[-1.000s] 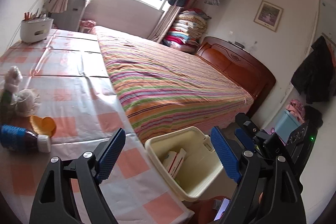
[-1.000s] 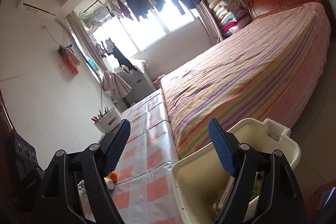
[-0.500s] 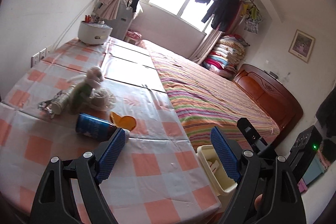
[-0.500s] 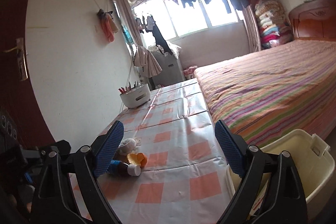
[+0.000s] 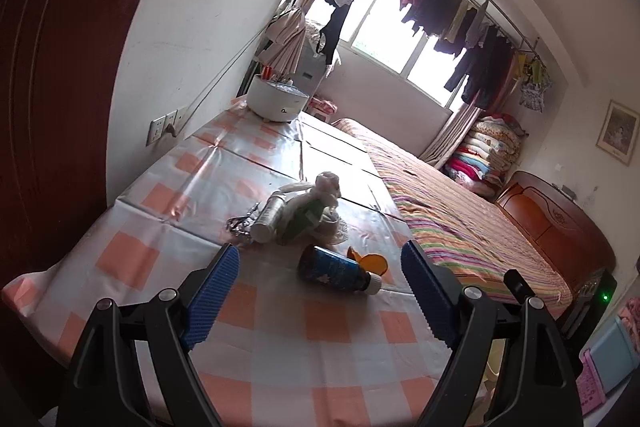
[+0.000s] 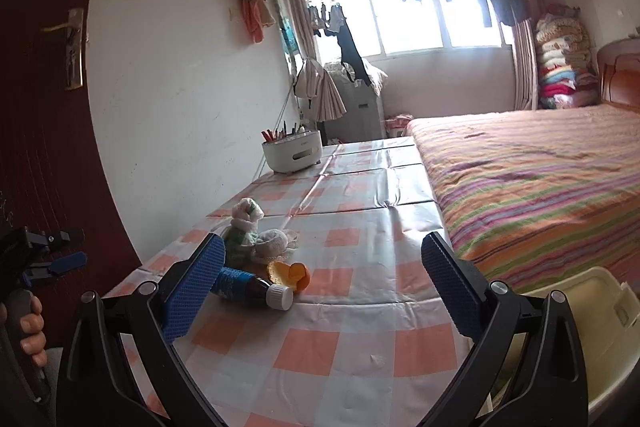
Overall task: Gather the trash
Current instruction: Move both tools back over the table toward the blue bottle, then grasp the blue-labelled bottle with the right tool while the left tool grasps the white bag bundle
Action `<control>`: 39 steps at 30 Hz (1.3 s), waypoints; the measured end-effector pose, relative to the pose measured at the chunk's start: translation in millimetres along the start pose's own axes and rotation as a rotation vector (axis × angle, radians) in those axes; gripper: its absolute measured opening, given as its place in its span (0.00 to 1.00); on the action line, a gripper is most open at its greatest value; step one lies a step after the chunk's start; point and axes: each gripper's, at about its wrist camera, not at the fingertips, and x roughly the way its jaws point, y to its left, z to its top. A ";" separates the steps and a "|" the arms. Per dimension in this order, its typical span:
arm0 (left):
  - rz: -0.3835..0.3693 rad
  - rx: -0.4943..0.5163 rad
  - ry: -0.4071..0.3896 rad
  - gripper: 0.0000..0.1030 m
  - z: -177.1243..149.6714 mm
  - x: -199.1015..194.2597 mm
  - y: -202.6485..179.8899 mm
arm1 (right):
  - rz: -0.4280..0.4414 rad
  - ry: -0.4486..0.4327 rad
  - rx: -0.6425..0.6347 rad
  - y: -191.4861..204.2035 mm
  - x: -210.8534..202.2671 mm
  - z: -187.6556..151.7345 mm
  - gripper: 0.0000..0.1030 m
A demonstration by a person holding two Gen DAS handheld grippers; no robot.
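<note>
Now both wrist views have swung away from the cream bin (image 6: 576, 339) beside the bed and onto the checked desk (image 5: 344, 323), where the remaining trash lies in a loose cluster. A second ago the left view looked down into the bin, with cartons already lying at its bottom; at present the bin shows only at the right edge of the right view, low beside the desk and near the striped bed (image 6: 540, 187). The left gripper (image 5: 320, 291) has its jaws wide with nothing between the pads, and the blue-labelled bottle (image 5: 332, 269) lies on its side just beyond them, its white cap pointing right. The right gripper (image 6: 322, 285) has jaws that are opening to their widest, also empty; that suggests a piece has just been let go into the bin, though no frame shows the drop. Touching the bottle on its far side is an orange peel (image 6: 290, 275), and behind that a heap of crumpled tissue (image 5: 326, 187), a green wrapper (image 5: 302, 221), a pale tube (image 5: 270, 217) and some foil (image 5: 240, 225). The task looks partly done, and the bottle seems the handiest next pick for either hand.
</note>
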 end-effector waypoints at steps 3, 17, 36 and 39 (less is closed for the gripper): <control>0.013 -0.016 0.010 0.78 -3.7 -8.5 15.5 | 0.028 0.037 -0.071 22.0 1.6 18.1 0.94; 0.073 -0.026 0.040 0.78 -0.3 -8.3 21.6 | 0.482 0.315 -0.426 91.9 78.5 -1.2 0.94; -0.146 0.300 0.243 0.78 41.5 101.6 -5.4 | 0.675 0.545 -0.542 99.2 159.1 -11.6 0.90; -0.164 0.270 0.288 0.78 36.5 105.6 -3.3 | 0.674 0.589 -0.567 102.8 175.3 -18.3 0.81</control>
